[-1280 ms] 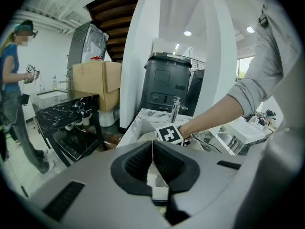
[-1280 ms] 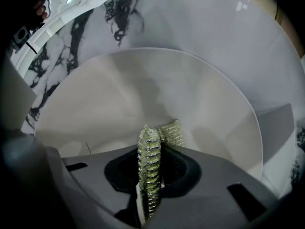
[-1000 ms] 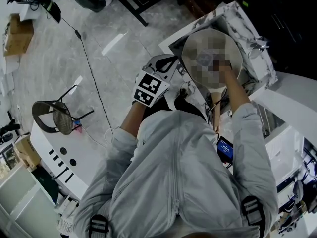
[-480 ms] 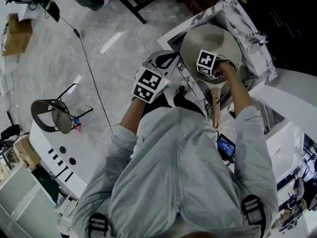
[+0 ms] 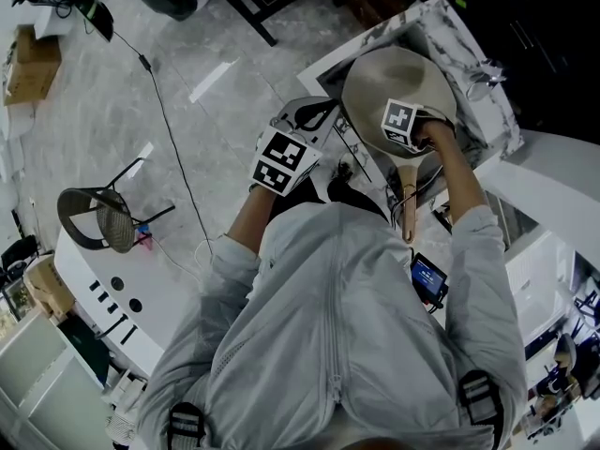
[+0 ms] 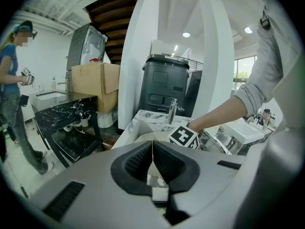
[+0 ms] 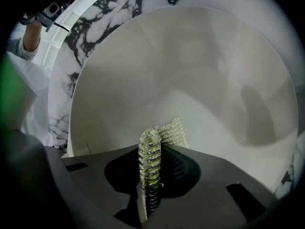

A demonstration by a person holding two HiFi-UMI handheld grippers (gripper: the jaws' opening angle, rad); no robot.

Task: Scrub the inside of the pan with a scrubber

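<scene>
Scrubber (image 7: 150, 149) is what I check first: a yellow-green, glittery mesh pad, standing on edge between the jaws of the right gripper (image 7: 155, 175). The jaws are pressed in on it from both sides, nearly together, with only the pad's thickness between them. Its top edge sticks out past the tips towards the inside of the pan (image 7: 190, 80).

From the head view, the pan is a pale, cream-coloured one, lying on the marble counter (image 5: 469, 40) ahead of me. Its wooden handle (image 5: 409, 204) points back towards my body. The right gripper hangs over the near half of the bowl, with its marker cube facing up. Whether the pad touches the pan's surface, I cannot tell.

Now the left gripper (image 6: 152, 149): its jaws are closed, tips meeting, with nothing between them. It hovers just beside the pan's left rim, apart from it. Its camera looks across the pan to a tap (image 6: 172, 109) behind.
</scene>
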